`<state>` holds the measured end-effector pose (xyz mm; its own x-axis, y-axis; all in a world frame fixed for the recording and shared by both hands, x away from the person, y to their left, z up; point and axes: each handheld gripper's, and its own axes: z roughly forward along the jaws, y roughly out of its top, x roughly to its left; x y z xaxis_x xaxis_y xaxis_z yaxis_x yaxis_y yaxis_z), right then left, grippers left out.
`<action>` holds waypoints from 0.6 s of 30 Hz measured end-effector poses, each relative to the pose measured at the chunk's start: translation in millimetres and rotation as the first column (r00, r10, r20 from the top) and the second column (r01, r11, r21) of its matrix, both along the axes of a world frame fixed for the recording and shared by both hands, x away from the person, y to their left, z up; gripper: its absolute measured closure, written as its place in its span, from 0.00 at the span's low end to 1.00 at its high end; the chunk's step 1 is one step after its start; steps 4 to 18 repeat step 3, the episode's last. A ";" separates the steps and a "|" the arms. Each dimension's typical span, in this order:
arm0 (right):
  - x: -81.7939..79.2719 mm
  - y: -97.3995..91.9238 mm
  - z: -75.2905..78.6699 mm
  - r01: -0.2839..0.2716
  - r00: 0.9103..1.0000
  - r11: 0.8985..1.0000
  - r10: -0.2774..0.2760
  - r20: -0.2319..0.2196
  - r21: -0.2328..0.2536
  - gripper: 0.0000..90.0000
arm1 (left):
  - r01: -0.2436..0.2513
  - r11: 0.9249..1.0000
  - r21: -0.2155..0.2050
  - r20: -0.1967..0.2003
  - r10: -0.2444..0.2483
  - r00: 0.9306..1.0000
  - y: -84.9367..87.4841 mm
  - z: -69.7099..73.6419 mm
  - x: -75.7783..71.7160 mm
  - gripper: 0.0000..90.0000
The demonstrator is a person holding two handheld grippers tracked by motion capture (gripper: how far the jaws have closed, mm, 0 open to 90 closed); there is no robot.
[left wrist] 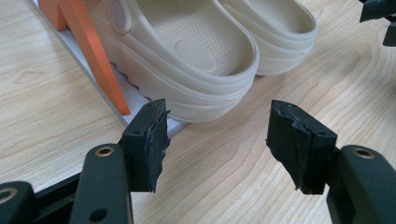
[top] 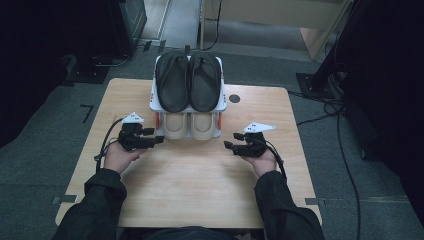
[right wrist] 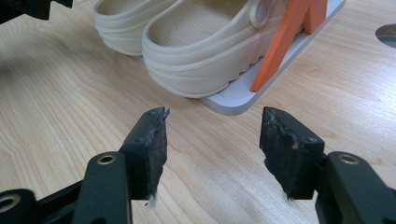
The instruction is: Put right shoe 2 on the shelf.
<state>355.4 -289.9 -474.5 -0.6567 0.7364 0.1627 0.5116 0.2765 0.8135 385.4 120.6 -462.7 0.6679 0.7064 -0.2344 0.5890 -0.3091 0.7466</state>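
Observation:
A white two-shelf shoe rack (top: 223, 104) with orange side supports (left wrist: 93, 51) stands at the table's far middle. A pair of black sandals (top: 187, 80) lies on its top shelf. Beige clogs (top: 189, 125) sit on the lower shelf, heels toward me. My left gripper (top: 159, 137) rests open on the table just left of the clogs, with nothing between its jaws. My right gripper (top: 230, 142) is open and empty a little to their right. The left gripper view looks past its open gripper (left wrist: 219, 135) at the clogs (left wrist: 201, 51). The right gripper (right wrist: 212, 140) faces the clogs (right wrist: 196, 42) from the other side.
The wooden table (top: 200, 185) has bare room between and in front of the hands. A round cable hole (top: 234, 98) lies right of the rack. Cables run across the grey carpet on the right, and dark equipment stands on both sides.

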 end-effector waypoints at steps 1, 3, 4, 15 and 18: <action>0.1 0.1 -0.1 0.001 1.000 1.000 -0.001 0.000 -0.001 0.46 | 0.000 1.000 0.000 0.000 0.000 1.000 0.0 0.0 0.0 0.43; 0.2 0.0 -0.1 0.002 1.000 1.000 -0.002 0.001 -0.002 0.46 | 0.001 1.000 0.001 -0.002 -0.001 1.000 -0.2 -0.2 0.1 0.43; 0.2 0.0 -0.1 0.002 1.000 1.000 -0.002 0.001 -0.002 0.46 | 0.001 1.000 0.001 -0.002 -0.001 1.000 -0.2 -0.2 0.1 0.43; 0.2 0.0 -0.1 0.002 1.000 1.000 -0.002 0.001 -0.002 0.46 | 0.001 1.000 0.001 -0.002 -0.001 1.000 -0.2 -0.2 0.1 0.43; 0.2 0.0 -0.1 0.002 1.000 1.000 -0.002 0.001 -0.002 0.46 | 0.001 1.000 0.001 -0.002 -0.001 1.000 -0.2 -0.2 0.1 0.43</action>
